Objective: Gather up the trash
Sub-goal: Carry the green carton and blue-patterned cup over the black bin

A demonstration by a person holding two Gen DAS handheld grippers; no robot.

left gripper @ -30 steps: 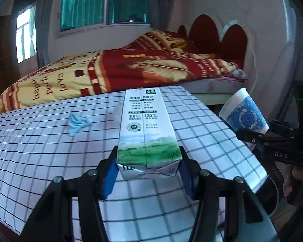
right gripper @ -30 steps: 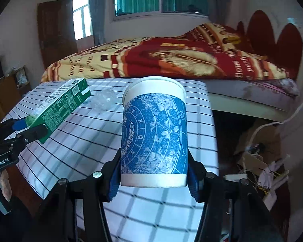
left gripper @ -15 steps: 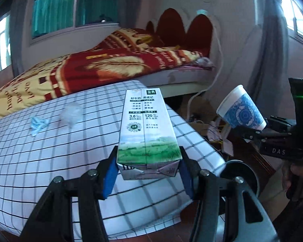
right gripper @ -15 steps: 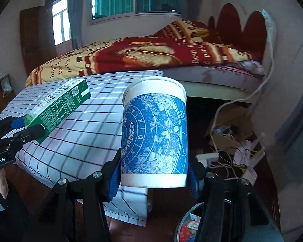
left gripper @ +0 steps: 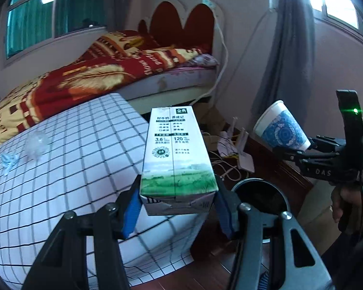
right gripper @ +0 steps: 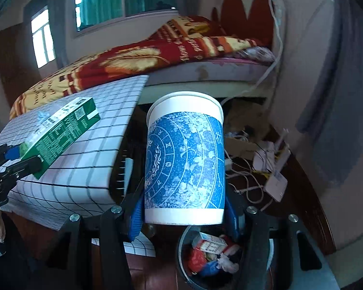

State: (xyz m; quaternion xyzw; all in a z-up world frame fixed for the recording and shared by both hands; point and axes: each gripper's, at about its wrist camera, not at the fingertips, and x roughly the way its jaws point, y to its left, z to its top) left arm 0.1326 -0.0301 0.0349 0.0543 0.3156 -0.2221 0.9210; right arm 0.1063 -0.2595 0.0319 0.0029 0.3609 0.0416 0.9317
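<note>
My left gripper (left gripper: 177, 206) is shut on a white and green milk carton (left gripper: 176, 154), held in the air past the right edge of the checked table (left gripper: 72, 169). The carton also shows in the right wrist view (right gripper: 60, 135). My right gripper (right gripper: 184, 213) is shut on a blue patterned paper cup (right gripper: 184, 162), held above a round dark trash bin (right gripper: 188, 275) with wrappers inside. The cup (left gripper: 282, 126) and the bin (left gripper: 261, 193) also show at the right of the left wrist view. A crumpled clear plastic (left gripper: 37, 142) and a blue scrap (left gripper: 9, 160) lie on the table.
A bed with a red and yellow blanket (left gripper: 104, 72) stands behind the table. Cables, a power strip and cardboard (right gripper: 263, 159) litter the wooden floor by the wall. A grey curtain (left gripper: 285, 55) hangs at the right.
Both grippers have swung right, off the table, carrying the carton and the cup. The trash bin has come into full view below the cup.
</note>
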